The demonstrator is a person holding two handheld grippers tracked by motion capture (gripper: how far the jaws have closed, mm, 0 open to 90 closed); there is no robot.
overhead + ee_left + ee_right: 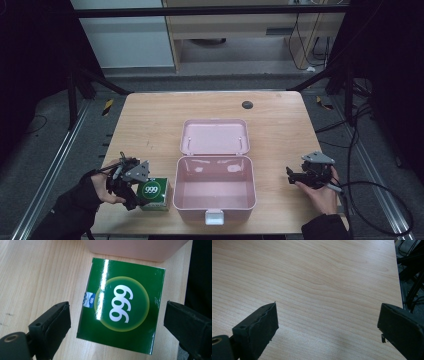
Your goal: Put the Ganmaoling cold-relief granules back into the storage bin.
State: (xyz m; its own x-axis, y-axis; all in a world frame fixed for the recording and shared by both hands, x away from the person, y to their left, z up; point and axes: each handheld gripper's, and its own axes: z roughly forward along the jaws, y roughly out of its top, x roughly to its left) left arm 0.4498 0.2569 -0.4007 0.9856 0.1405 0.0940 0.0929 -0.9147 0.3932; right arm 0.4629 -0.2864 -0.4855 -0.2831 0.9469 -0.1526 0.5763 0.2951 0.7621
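High view showed the green box (154, 194) near the table's (150, 120) front edge, just beside the open pink case (215, 187). Left gripper (131, 186) straddled it, jaws apart, gaps either side. Right gripper (300, 176) gaped over bare wood.

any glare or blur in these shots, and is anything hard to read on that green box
Left gripper view: a bright glare streak runs down the glossy green box, yet the white 999 stays legible; the near jaws look soft. High view: dim surroundings, the pink case shows faint reflections. Right gripper view: even light on the table, jaws slightly blurred.
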